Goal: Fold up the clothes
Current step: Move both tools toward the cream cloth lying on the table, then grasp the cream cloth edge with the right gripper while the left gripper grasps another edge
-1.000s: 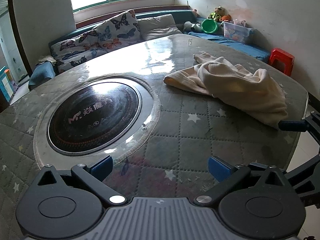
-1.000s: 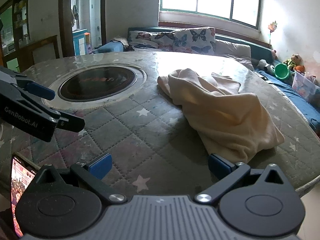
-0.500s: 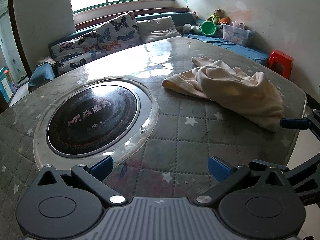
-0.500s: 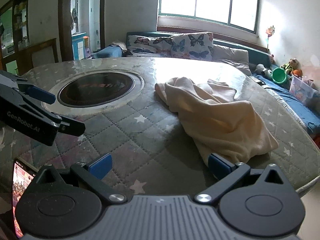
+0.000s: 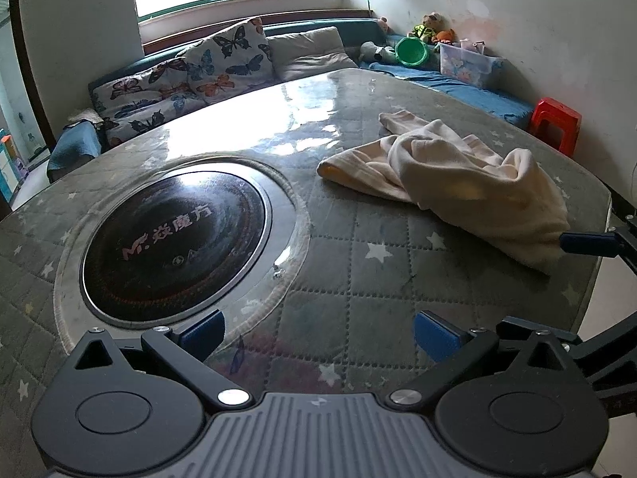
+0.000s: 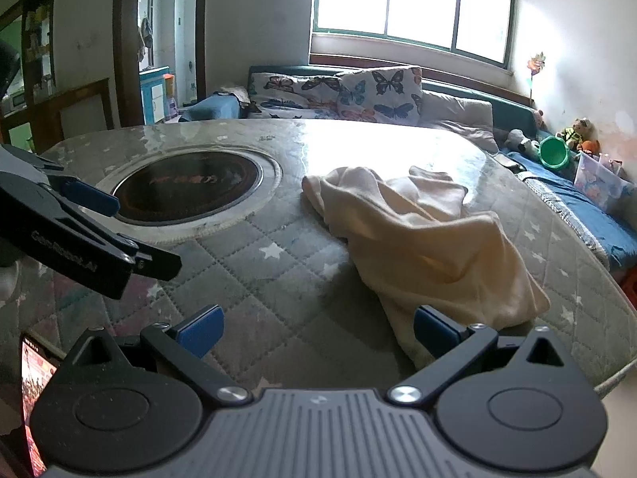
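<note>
Daylight from window (image 6: 410,4) far ahead of jaws, panes blown out white. Strong glare on glossy table cover (image 5: 247,127) beyond jaws, washing out quilt pattern. Soft shadow under cream garment (image 6: 430,239) ahead of right-hand jaw. Near foreground dimmer. Heavy fisheye bending at edges, dark vignette in corners. Focus fairly sharp throughout.

Legible markings, two sites
Cooktop disc (image 5: 175,243): "M" logo followed by Chinese characters; left gripper (image 6: 91,231) arm: "GenRobot.AI", white print.
</note>
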